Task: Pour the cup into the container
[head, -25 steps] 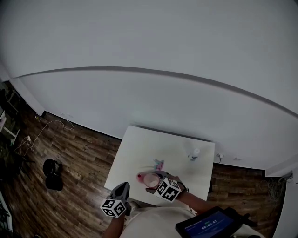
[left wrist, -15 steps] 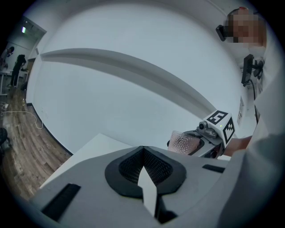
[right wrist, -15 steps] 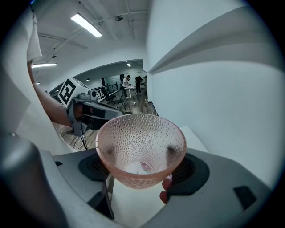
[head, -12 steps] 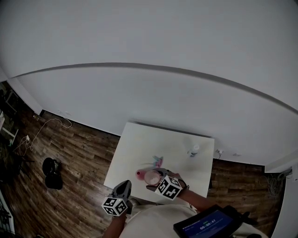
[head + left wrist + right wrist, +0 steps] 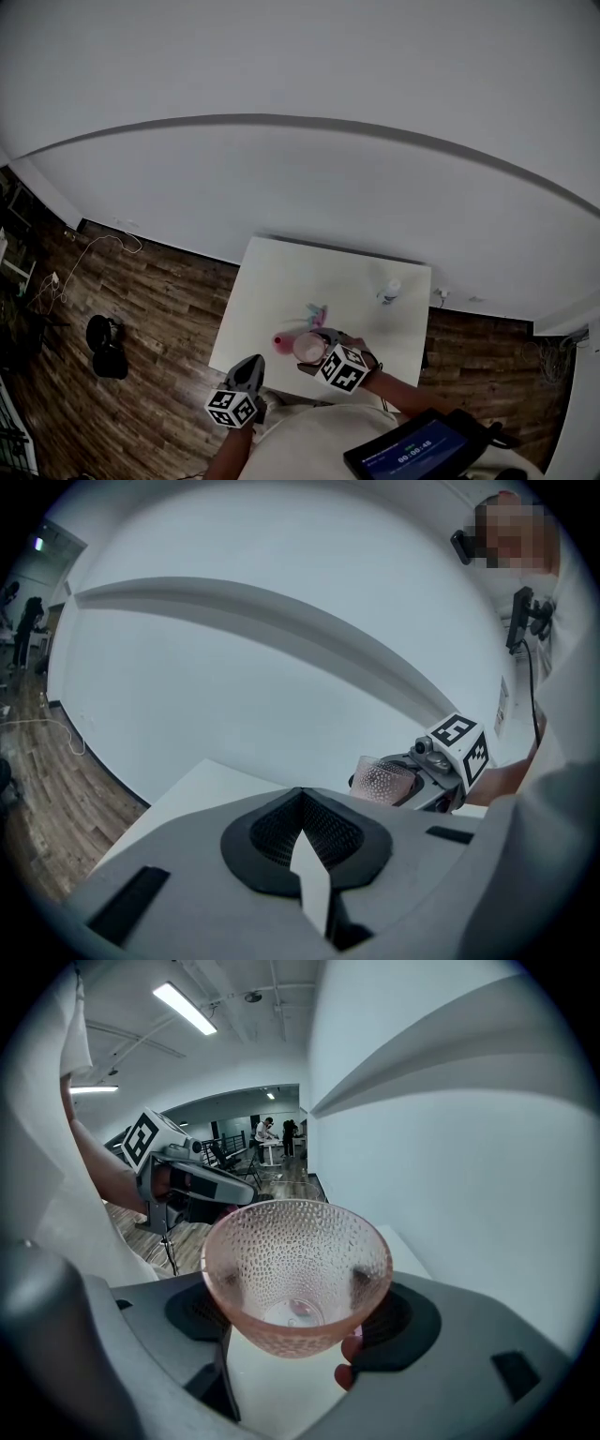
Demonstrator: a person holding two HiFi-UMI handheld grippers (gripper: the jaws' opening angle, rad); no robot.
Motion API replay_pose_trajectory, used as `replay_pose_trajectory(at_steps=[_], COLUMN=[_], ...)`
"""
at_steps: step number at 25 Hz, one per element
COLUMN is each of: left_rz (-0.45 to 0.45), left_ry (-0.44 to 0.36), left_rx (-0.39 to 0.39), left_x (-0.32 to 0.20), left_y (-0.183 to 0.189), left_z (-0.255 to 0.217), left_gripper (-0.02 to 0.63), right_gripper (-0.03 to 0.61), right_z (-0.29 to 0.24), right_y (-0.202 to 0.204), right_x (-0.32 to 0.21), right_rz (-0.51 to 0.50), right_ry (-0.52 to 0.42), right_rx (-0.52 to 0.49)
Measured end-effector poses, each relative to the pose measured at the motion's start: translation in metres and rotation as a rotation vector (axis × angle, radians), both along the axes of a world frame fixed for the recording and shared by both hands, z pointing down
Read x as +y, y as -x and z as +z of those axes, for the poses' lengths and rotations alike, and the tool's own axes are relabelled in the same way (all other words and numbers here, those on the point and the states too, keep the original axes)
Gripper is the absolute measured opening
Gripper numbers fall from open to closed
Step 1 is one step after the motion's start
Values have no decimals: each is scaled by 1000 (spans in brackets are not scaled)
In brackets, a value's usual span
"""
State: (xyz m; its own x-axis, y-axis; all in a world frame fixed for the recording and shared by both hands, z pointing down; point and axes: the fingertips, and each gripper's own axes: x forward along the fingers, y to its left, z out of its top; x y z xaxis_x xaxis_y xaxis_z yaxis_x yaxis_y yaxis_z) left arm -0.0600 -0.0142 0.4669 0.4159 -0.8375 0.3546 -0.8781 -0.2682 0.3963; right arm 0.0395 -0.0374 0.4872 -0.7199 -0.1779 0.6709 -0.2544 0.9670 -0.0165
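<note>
The right gripper point(image 5: 300, 1318) has its jaws spread wide and pressed on either side of a pink dimpled cup point(image 5: 296, 1269). It holds the cup above the near edge of the table point(image 5: 281, 281). I cannot tell from here whether the cup holds anything.

The left gripper point(image 5: 307, 860) is fully closed on nothing and hangs just off the table's near edge.

This looks like the carrying step, with the cup gripped but the pour not yet made. A round pink thing point(image 5: 281, 342) lies on the table near that same edge, and a small pale jar point(image 5: 390, 292) stands toward the table's far right corner. The head view is too small to settle which is the container, though the pink one seems likelier.

Next, the cup's rim has to come over that opening and the cup has to tip slowly while the grip holds firm.
</note>
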Motion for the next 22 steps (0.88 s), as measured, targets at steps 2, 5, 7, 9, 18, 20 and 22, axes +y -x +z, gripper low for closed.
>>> replay_pose_trajectory(at_steps=[2, 5, 7, 9, 18, 20, 22], left_rz=[9, 23, 30, 34, 34, 33, 35], left_ry=[2, 4, 5, 7, 15, 17, 18], left_rx=[-4, -10, -13, -14, -22, -23, -23], left_x=[0, -3, -5, -5, -7, -8, -8], left_y=[-3, -7, -9, -10, -11, -12, -13], left_z=[2, 3, 5, 6, 13, 15, 15], left_gripper=[9, 9, 9, 9, 9, 9, 9], right_gripper=[379, 379, 379, 379, 379, 379, 379], right_z=[3, 6, 8, 10, 19, 20, 22], right_y=[-2, -6, -7, -8, -15, -17, -18], right_x=[1, -1, -3, -3, -7, -8, -8], right_rz=[4, 8, 11, 13, 18, 19, 20], right_ry=[2, 3, 1, -1, -1, -2, -5], right_rx=[3, 8, 7, 6, 9, 9, 11])
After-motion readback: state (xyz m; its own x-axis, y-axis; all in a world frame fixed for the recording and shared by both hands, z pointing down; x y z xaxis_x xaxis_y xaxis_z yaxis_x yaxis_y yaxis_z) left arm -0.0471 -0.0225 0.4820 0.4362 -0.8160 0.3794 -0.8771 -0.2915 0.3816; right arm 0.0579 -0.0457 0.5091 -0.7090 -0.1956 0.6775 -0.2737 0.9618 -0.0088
